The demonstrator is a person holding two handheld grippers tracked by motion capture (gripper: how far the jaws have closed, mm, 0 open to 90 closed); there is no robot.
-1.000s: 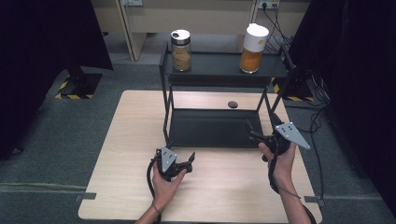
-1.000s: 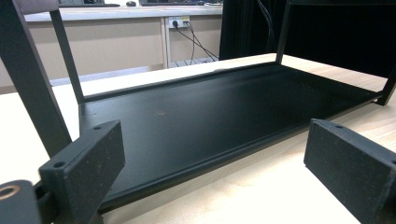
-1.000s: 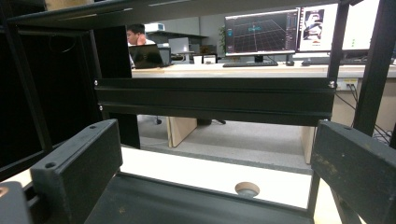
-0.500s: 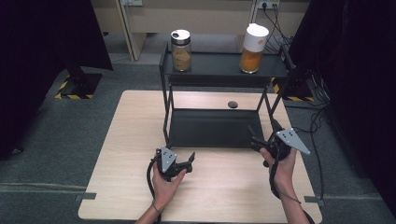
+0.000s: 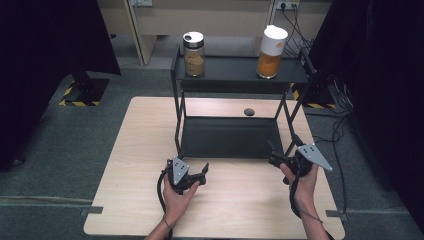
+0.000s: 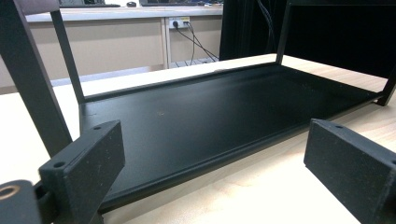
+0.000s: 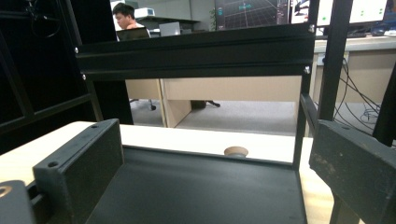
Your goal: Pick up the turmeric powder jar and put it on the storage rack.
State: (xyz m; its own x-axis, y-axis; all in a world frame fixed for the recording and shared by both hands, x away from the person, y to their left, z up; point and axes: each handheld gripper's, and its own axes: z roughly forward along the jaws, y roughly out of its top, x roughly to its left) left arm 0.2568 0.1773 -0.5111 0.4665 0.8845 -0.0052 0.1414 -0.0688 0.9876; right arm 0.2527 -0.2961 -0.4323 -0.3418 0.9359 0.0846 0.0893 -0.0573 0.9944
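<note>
On the table (image 5: 130, 165), both tools sit wide open and empty: left tool (image 5: 202, 171) at 7 o'clock of the black rack (image 5: 230, 137), right tool (image 5: 274, 158) at 5 o'clock. Up top stand a glass jar (image 5: 194, 54) and an orange jar (image 5: 271, 45).

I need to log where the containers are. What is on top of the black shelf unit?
On the black shelf unit's top tier stand a clear jar of brown powder and a white-lidded container of orange contents. Their bases and any labels cannot be made out.

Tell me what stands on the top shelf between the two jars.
Nothing: in the high view the top shelf is bare between the brown-filled jar and the orange-filled jar with the white lid.
</note>
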